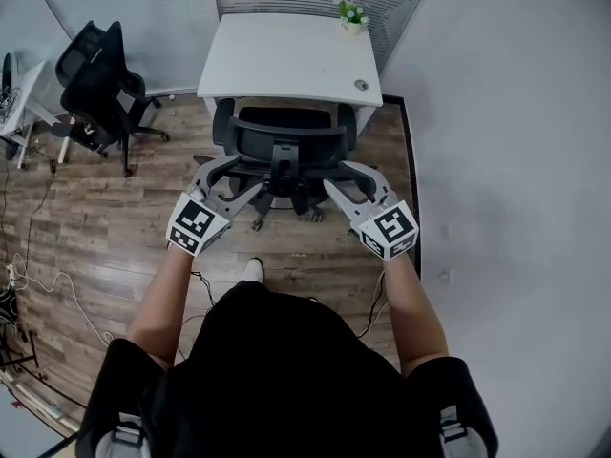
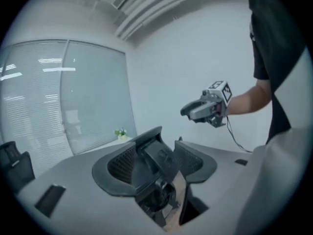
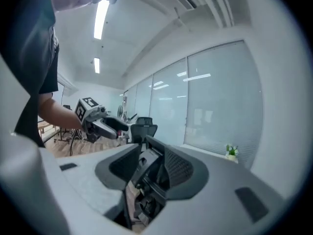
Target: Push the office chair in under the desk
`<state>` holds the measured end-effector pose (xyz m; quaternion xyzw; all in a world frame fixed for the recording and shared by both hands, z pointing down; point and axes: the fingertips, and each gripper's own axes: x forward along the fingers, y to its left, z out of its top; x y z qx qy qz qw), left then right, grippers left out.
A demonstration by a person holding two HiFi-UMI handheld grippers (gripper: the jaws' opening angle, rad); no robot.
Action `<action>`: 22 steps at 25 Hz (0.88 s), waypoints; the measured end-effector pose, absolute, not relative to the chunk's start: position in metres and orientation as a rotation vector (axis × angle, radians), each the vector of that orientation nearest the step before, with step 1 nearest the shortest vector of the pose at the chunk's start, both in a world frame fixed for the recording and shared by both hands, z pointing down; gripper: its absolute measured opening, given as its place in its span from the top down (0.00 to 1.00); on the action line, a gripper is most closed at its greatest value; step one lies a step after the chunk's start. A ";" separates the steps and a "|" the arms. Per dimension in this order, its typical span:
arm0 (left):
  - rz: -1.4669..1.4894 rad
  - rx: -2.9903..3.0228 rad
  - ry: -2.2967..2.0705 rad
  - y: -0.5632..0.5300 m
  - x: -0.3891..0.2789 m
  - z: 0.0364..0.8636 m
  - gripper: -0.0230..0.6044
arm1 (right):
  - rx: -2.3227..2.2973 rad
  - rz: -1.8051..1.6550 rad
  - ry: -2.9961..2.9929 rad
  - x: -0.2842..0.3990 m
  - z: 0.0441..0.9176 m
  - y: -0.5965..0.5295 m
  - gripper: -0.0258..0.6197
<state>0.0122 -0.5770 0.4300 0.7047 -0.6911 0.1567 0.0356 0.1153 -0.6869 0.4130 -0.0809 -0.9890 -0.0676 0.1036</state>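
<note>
- Head view is showing the office chair [image 1: 284, 146] sitting pushed in at the white counter [image 1: 286, 60], with its seat going under the front edge.
- Just behind the chair, the left hand-held gripper [image 1: 229, 177] and the right hand-held gripper [image 1: 348, 181] are hovering, both released, jaws standing apart and grasping nothing.
- Neither seems to be touching the chair.

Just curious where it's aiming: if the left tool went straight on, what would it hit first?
Probably the back of the office chair, just ahead of the left tool; held higher, it might clear it toward the desk.
</note>
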 end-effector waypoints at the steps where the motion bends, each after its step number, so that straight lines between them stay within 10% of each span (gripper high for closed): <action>1: 0.420 2.165 -2.155 -0.576 0.017 0.419 0.58 | -0.236 -0.178 -2.947 0.117 0.403 -0.683 0.71; 22: 0.052 2.242 -2.354 -0.578 0.066 0.316 0.97 | -0.177 -0.224 -3.162 0.122 0.298 -0.631 0.96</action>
